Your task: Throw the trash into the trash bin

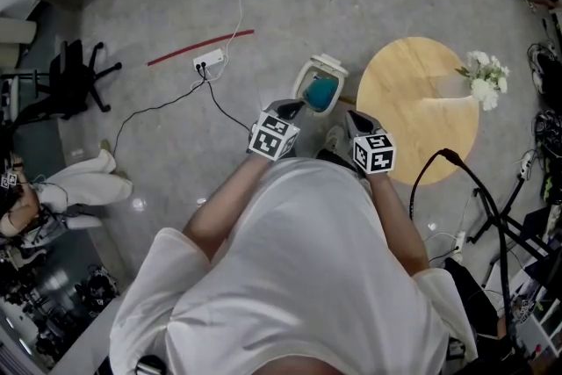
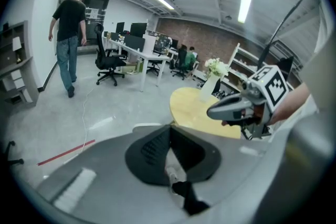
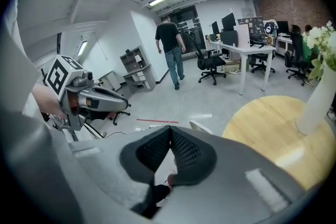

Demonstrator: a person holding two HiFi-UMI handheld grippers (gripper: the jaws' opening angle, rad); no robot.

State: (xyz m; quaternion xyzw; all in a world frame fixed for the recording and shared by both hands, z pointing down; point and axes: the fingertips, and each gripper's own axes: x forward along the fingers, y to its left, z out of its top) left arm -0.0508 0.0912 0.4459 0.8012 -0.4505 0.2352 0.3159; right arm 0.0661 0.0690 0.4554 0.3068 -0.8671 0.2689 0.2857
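The trash bin (image 1: pixel 320 89), white with a teal liner and its lid tipped back, stands on the floor just ahead of both grippers. My left gripper (image 1: pixel 299 107) hangs at the bin's near left rim, and its jaws (image 2: pixel 169 127) meet with nothing between them. My right gripper (image 1: pixel 349 113) is beside the bin's right side, and its jaws (image 3: pixel 169 129) are also pressed together and empty. Each gripper shows in the other's view: the right gripper (image 2: pixel 237 107) and the left gripper (image 3: pixel 97 97). No piece of trash shows in any view.
A round wooden table (image 1: pixel 413 101) with a vase of white flowers (image 1: pixel 486 79) stands right of the bin. A power strip (image 1: pixel 208 60) with cables and a red tape line (image 1: pixel 200 46) lie on the floor to the left. A person (image 2: pixel 68 34) walks in the distance.
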